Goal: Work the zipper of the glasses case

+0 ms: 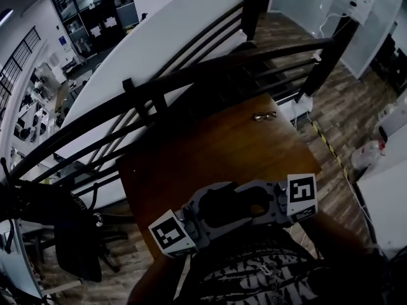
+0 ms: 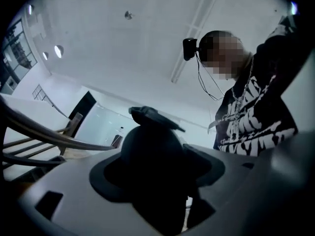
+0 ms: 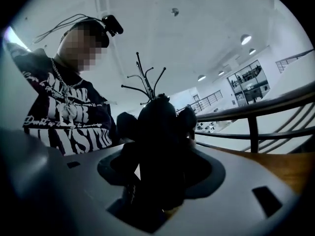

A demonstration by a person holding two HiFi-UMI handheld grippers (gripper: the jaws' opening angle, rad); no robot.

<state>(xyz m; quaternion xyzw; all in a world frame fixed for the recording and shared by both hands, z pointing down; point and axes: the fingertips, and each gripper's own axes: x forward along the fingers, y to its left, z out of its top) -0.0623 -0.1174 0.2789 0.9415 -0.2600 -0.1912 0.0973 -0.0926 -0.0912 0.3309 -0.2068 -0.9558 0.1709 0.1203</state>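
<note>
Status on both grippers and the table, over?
Left gripper faces right gripper, jaws too dark to read. No case seen. Glasses on far edge of table.

A pair of glasses (image 1: 264, 115) lies on the brown wooden table (image 1: 210, 151) near a dark railing (image 1: 191, 75).

Open office — mezzanine railing (image 1: 216, 65), desks (image 1: 32, 107) below

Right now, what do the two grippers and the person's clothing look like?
The left gripper and right gripper have grey moulded bodies, dark jaws, and a cube of black-and-white square markers each. Black top with white print, chain necklace.
</note>
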